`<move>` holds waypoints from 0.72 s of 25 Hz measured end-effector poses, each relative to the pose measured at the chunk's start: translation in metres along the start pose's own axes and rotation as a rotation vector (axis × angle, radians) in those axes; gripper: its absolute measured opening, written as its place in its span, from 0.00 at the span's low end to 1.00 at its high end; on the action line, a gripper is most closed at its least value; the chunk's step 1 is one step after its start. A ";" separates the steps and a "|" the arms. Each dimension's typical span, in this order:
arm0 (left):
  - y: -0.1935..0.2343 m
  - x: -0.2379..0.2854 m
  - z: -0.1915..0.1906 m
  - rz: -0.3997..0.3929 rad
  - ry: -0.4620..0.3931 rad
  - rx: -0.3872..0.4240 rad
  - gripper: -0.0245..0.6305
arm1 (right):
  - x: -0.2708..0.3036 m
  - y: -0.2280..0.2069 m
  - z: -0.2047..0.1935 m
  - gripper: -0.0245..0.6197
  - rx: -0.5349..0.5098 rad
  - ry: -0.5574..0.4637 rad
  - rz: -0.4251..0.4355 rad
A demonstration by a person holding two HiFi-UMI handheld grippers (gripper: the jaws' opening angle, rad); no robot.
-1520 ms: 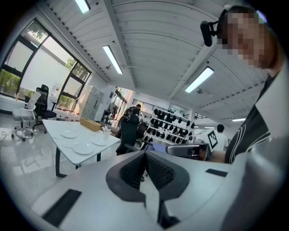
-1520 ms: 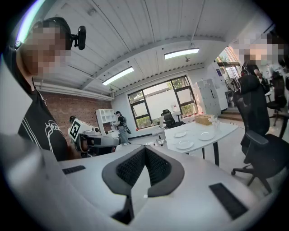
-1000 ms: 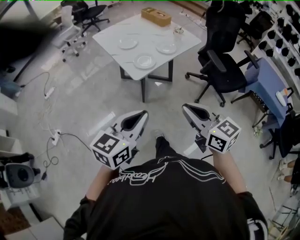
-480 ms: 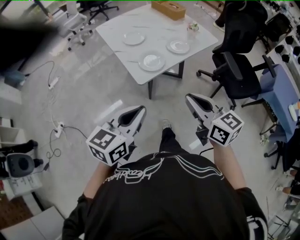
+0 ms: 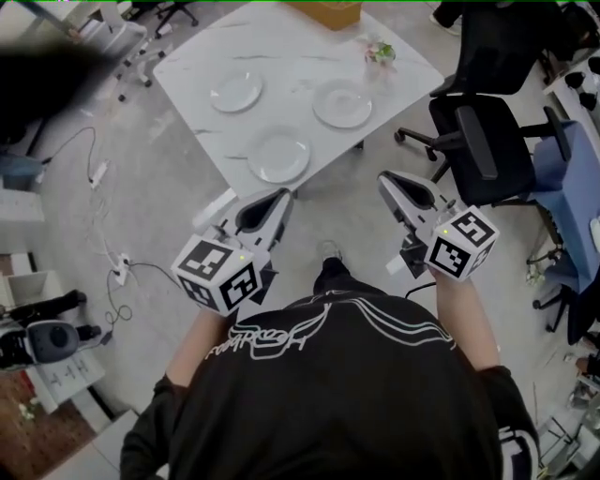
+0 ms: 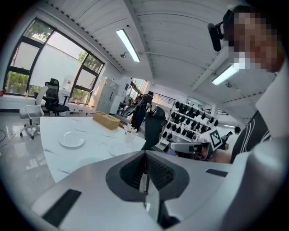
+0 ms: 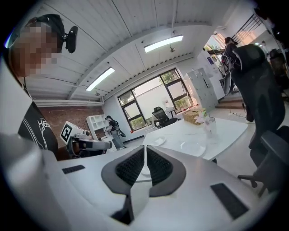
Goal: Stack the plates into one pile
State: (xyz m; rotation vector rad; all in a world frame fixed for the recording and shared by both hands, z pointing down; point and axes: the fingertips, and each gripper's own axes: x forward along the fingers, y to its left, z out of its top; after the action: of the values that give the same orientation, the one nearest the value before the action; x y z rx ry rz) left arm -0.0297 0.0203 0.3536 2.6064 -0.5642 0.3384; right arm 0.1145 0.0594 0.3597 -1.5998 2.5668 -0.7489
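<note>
Three white plates lie apart on the white marble table: one at the far left, one at the far right, and one near the front corner. My left gripper hovers just short of the table's near corner, shut and empty. To its right, off the table's edge, my right gripper is also shut and empty. In the left gripper view the closed left gripper points at the left plate. Beyond the right gripper I see the right plate.
A wooden box and a small flower vase stand at the table's far side. A black office chair sits right of the table. Cables and a power strip lie on the floor at left.
Both grippers have come forward toward the table, which now looks larger and closer in the head view. The jaws of both stayed shut. The plates have not moved.
</note>
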 end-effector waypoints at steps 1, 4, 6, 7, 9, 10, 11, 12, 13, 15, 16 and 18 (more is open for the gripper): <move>0.007 0.014 0.005 0.009 0.004 -0.010 0.07 | 0.006 -0.012 0.004 0.08 0.005 0.004 0.008; 0.017 0.051 0.016 0.006 0.022 -0.016 0.07 | 0.016 -0.044 0.014 0.09 0.018 0.010 0.019; 0.022 0.070 0.023 0.013 0.039 0.005 0.07 | 0.020 -0.063 0.022 0.09 0.017 0.016 0.020; 0.025 0.078 0.026 0.019 0.049 0.016 0.07 | 0.022 -0.071 0.026 0.09 0.012 0.021 0.020; 0.032 0.090 0.031 0.024 0.068 0.030 0.07 | 0.027 -0.085 0.030 0.09 -0.003 0.031 0.020; 0.034 0.095 0.032 0.024 0.075 0.033 0.07 | 0.030 -0.090 0.030 0.09 -0.010 0.038 0.020; 0.035 0.099 0.033 0.025 0.083 0.036 0.07 | 0.031 -0.095 0.029 0.09 -0.016 0.047 0.019; 0.037 0.102 0.033 0.027 0.092 0.039 0.07 | 0.033 -0.098 0.028 0.09 -0.021 0.056 0.018; 0.038 0.104 0.033 0.028 0.099 0.043 0.07 | 0.034 -0.101 0.027 0.09 -0.026 0.065 0.014; 0.043 0.108 0.034 0.027 0.112 0.044 0.07 | 0.038 -0.106 0.025 0.10 -0.035 0.077 0.004; 0.046 0.111 0.034 0.023 0.117 0.043 0.07 | 0.040 -0.109 0.025 0.10 -0.035 0.080 -0.001; 0.052 0.118 0.034 0.013 0.130 0.043 0.07 | 0.042 -0.116 0.023 0.10 -0.026 0.083 -0.018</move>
State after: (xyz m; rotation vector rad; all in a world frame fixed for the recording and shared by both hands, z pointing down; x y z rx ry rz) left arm 0.0565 -0.0773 0.3819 2.5994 -0.5346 0.5254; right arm 0.1983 -0.0270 0.3960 -1.6358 2.6334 -0.8034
